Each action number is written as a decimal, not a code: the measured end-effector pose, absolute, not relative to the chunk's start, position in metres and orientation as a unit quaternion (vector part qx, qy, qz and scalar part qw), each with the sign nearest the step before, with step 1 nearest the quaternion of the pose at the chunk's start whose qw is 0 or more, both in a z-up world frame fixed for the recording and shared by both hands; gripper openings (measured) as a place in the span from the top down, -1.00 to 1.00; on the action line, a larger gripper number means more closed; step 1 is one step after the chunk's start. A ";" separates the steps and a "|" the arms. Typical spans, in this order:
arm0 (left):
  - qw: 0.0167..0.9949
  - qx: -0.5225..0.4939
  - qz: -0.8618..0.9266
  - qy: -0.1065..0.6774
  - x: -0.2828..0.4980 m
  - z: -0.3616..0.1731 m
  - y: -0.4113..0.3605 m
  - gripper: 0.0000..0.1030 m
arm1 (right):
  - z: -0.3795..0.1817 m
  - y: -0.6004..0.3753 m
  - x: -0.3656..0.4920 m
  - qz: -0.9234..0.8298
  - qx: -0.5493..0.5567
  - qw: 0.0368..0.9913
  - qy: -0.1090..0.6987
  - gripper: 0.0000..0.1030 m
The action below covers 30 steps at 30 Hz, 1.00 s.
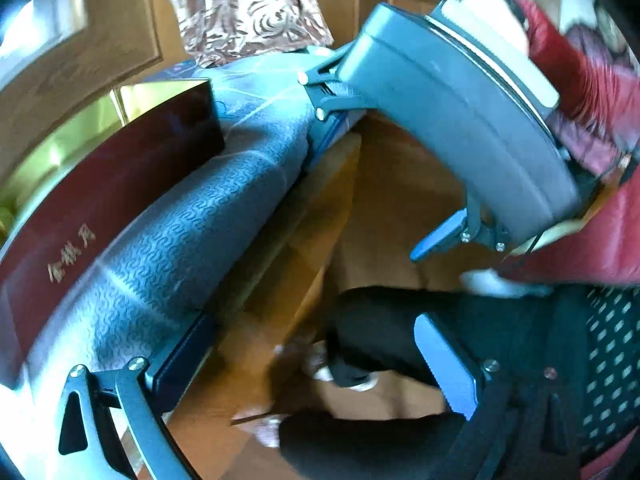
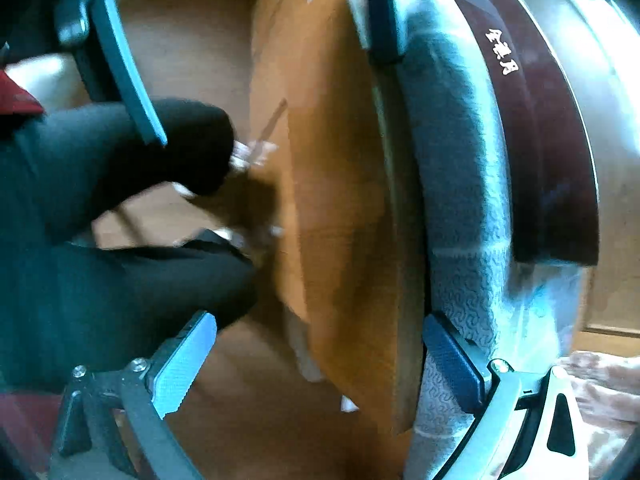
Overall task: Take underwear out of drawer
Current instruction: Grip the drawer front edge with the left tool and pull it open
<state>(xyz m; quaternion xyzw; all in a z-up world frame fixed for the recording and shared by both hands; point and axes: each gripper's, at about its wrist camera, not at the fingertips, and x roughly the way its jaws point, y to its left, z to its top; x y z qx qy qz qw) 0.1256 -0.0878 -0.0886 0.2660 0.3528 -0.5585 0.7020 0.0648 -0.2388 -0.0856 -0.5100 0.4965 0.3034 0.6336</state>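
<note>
The underwear (image 1: 168,248) is a folded blue-grey piece sealed in a clear, glossy wrapper. It forms a long flat pack, with a dark maroon paper band (image 1: 100,192) bearing pale printed characters over one face. The cloth is woven with a fine raised swirl pattern, and the plastic over it catches white glare.

The pack lies beside the brown wooden board (image 2: 340,200), with one long edge against the board's edge. Its long axis runs along the board; in the left wrist view that is from the lower left away to the upper middle.

The left gripper (image 1: 312,328) is spread wide. One ribbed blue pad rests on the pack's near end next to the board, and the other hangs well apart over the board. The right gripper (image 2: 320,322) is spread wide too, with one pad on the pack's opposite end.

Black trouser legs (image 2: 120,280) show on the board's far side from the pack.
</note>
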 end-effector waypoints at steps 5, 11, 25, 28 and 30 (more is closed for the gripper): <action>0.723 0.276 -0.536 0.338 0.126 -0.082 -0.084 -0.85 | -0.062 -0.248 0.075 0.359 -0.456 0.628 0.519 -1.00; 0.704 0.295 -0.542 0.350 0.135 -0.091 -0.099 -0.84 | -0.096 -0.225 0.061 0.296 -0.566 0.586 0.499 -1.00; 0.678 0.285 -0.572 0.364 0.130 -0.088 -0.091 -0.85 | -0.050 -0.229 0.069 0.372 -0.484 0.600 0.516 -1.00; 0.686 0.294 -0.559 0.361 0.136 -0.088 -0.092 -0.85 | -0.048 -0.232 0.072 0.377 -0.474 0.607 0.515 -1.00; 0.680 0.302 -0.560 0.364 0.140 -0.090 -0.094 -0.85 | -0.063 -0.232 0.067 0.364 -0.503 0.603 0.501 -1.00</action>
